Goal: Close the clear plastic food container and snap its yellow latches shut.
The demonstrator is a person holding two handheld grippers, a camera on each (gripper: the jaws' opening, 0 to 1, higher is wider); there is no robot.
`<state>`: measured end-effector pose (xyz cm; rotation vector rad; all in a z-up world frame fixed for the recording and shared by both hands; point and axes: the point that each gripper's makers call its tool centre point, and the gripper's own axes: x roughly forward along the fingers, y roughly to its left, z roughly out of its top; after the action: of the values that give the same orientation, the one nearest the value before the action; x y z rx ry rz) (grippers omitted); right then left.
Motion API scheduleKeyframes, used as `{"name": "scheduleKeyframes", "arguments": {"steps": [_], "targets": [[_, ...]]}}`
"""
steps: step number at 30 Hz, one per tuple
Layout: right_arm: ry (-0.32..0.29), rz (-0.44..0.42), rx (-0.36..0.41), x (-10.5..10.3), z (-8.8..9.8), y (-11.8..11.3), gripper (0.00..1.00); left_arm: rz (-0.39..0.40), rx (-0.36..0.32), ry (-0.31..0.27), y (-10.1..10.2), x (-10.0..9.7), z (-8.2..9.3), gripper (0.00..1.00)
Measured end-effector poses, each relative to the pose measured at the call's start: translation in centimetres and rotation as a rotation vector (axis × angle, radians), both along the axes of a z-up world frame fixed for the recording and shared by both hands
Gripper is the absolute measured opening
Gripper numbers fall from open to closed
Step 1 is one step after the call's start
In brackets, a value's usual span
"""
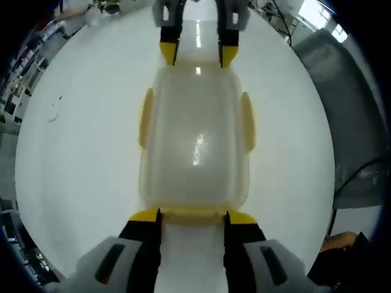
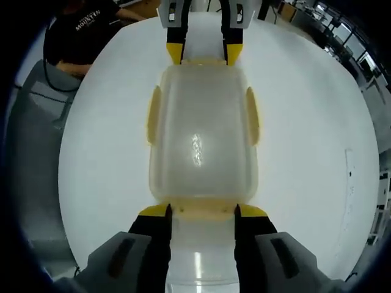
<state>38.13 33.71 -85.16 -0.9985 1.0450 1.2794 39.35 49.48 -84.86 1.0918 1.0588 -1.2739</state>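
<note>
The clear plastic container (image 1: 195,140) (image 2: 201,140) stands on a white table with its lid lying on top. Yellow latches run along both long sides (image 1: 145,119) (image 1: 247,122) (image 2: 154,116) (image 2: 252,116); I cannot tell whether they are snapped down. My left gripper (image 1: 193,217) (image 2: 204,54) is open at one short end, its yellow tips on either side of that end's latch (image 1: 192,213). At the opposite short end my right gripper (image 2: 203,212) (image 1: 198,56) is open too, tips flanking that end's latch (image 2: 201,209).
The round white table (image 1: 79,152) (image 2: 305,152) has bare surface all around the container. A grey chair (image 1: 342,122) (image 2: 30,122) stands beside the table's edge. A person in a black shirt (image 2: 91,30) sits behind it.
</note>
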Motion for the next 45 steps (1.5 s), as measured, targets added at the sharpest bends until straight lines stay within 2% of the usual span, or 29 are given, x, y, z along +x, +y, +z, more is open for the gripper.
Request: {"name": "scheduleKeyframes", "arguments": {"steps": [5, 12, 17, 23, 26, 30, 34, 42, 45], "targets": [[-0.002, -0.002, 0.011, -0.1, 0.0, 0.0, 0.37, -0.010, 0.062, 0.000, 0.0, -0.1, -0.1, 0.35], [-0.005, -0.007, 0.066, 0.0, 0.1, -0.1, 0.37, -0.012, 0.135, -0.001, 0.0, -0.1, -0.1, 0.35], [-0.011, 0.002, 0.122, 0.0, 0.2, -0.1, 0.37, 0.018, 0.120, 0.003, 0.2, -0.1, 0.0, 0.34], [-0.017, 0.022, 0.116, -0.5, 0.3, 0.3, 0.37, 0.026, 0.159, 0.015, 0.4, -0.6, 0.2, 0.34], [-0.009, 0.024, 0.140, -0.3, 1.1, 0.4, 0.37, 0.031, 0.164, 0.015, 0.6, -0.7, 1.0, 0.34], [-0.018, 0.042, 0.174, -0.2, 2.9, 0.4, 0.37, 0.052, 0.145, 0.009, 0.8, -0.8, 3.0, 0.34], [-0.027, 0.048, 0.216, -0.3, 4.2, 0.5, 0.37, 0.064, 0.146, -0.018, 0.8, -0.9, 4.3, 0.34], [-0.053, 0.074, 0.240, -0.8, 6.4, -0.9, 0.37, 0.086, 0.123, -0.038, -0.6, -1.9, 6.9, 0.34], [-0.060, 0.079, 0.272, -0.9, 7.5, -1.8, 0.36, 0.092, 0.120, -0.047, -1.4, -2.2, 7.6, 0.34]]}}
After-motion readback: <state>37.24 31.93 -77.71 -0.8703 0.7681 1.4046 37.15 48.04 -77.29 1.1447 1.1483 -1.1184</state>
